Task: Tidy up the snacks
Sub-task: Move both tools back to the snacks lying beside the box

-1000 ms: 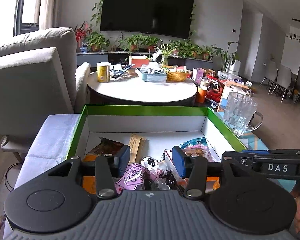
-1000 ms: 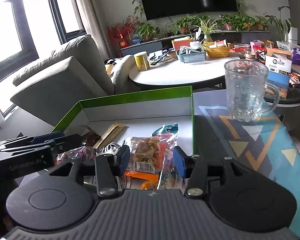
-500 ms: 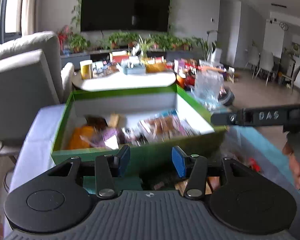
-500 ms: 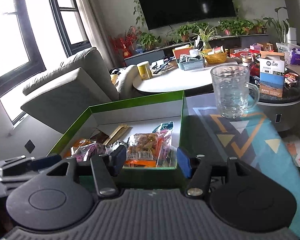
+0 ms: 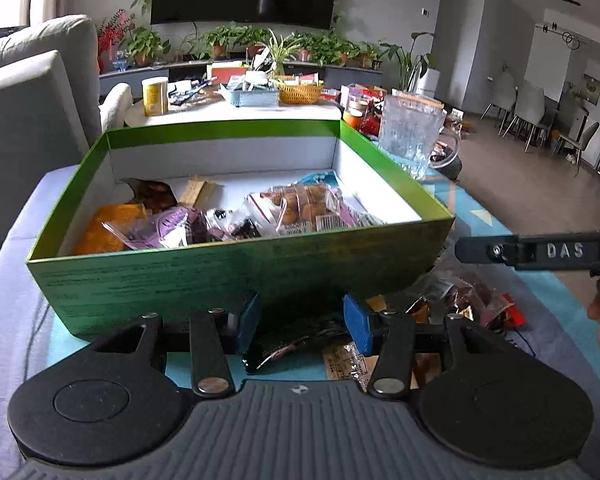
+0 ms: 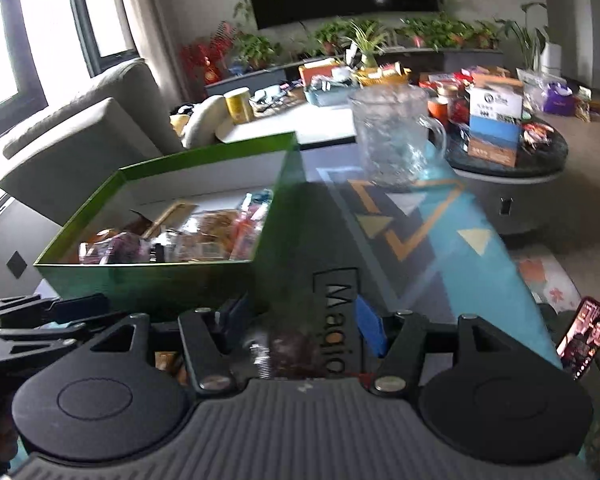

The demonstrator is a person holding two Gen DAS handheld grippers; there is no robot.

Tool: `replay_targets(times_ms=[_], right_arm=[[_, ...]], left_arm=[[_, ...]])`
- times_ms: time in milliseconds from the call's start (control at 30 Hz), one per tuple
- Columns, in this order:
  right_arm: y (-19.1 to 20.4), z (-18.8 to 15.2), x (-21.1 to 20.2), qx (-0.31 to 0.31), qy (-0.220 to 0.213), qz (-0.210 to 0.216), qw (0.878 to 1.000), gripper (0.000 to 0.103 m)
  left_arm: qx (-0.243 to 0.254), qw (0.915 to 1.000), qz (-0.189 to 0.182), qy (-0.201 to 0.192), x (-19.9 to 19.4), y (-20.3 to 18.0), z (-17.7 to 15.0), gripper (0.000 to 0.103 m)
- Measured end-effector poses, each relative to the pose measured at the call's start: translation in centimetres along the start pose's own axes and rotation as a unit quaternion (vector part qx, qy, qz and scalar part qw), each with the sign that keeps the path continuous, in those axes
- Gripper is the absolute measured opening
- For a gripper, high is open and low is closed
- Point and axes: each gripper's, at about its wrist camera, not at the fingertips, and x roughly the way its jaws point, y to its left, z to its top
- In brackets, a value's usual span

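A green box with white inside walls holds several snack packets, among them a clear pack of brown cakes and a purple packet. It also shows in the right wrist view. My left gripper is open and empty, low in front of the box, over a dark snack packet on the table. More loose packets lie to its right. My right gripper is open and empty beside the box's right front corner, over a dark reddish packet; that view is blurred.
A glass mug stands behind the box on the right, seen also in the right wrist view. A phone leans at the right edge. A cluttered round table and a grey sofa stand behind.
Both grippers have pulled back out of the box toward me and dropped low in front of it. The box contents look the same.
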Motion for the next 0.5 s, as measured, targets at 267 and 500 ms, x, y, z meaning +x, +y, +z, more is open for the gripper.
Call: replay_targets(times_ms=[267, 500], right_arm=[[-1.1, -1.2, 2.2, 0.052, 0.049, 0.044, 0.996, 0.059], [1.6, -2.4, 1.1, 0.022, 0.064, 0.077, 0.995, 0.059]], left_arm=[[-0.023, 0.9995, -0.013, 0.016, 1.1, 0.4, -0.8, 0.046], [-0.058, 0.9963, -0.046, 0.044, -0.5, 1.1, -2.1, 0.046]])
